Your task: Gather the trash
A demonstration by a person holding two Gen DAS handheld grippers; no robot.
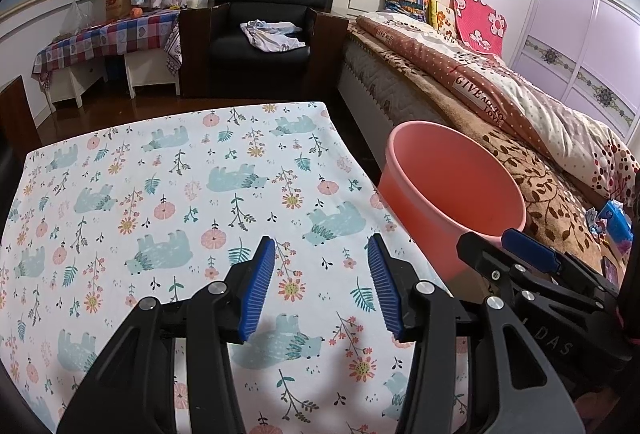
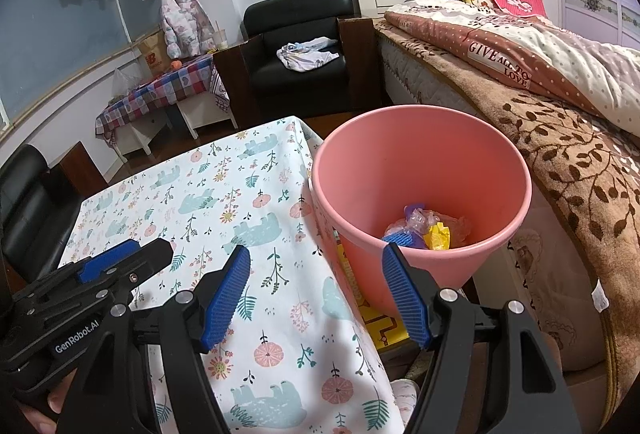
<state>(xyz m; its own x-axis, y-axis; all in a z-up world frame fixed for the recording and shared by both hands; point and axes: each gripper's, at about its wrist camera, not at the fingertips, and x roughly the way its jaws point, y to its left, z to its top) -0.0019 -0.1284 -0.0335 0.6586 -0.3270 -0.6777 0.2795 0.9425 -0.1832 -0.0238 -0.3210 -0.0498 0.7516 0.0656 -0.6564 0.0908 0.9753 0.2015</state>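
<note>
A pink bin point(image 2: 420, 162) stands beside the right edge of the table with the bear-and-flower cloth point(image 2: 248, 218). Crumpled trash point(image 2: 424, 230), blue, purple, yellow and clear plastic, lies at the bin's bottom. My right gripper point(image 2: 316, 254) hovers open over the table's edge, its right pad in front of the bin's near rim, nothing between the pads. In the left wrist view my left gripper point(image 1: 322, 242) hangs open above the cloth point(image 1: 180, 194) with nothing in it; the bin point(image 1: 448, 178) is to its right. The right gripper point(image 1: 492, 238) shows at lower right there; the left gripper point(image 2: 132, 250) shows at lower left in the right view.
A bed with a brown leaf-pattern blanket point(image 2: 568, 162) runs along the right, close behind the bin. A black armchair point(image 2: 300, 50) with a cloth on it and a checkered side table point(image 2: 160, 90) stand at the back. Yellow packaging point(image 2: 380, 322) lies under the bin. A blue packet point(image 1: 616, 218) lies on the bed.
</note>
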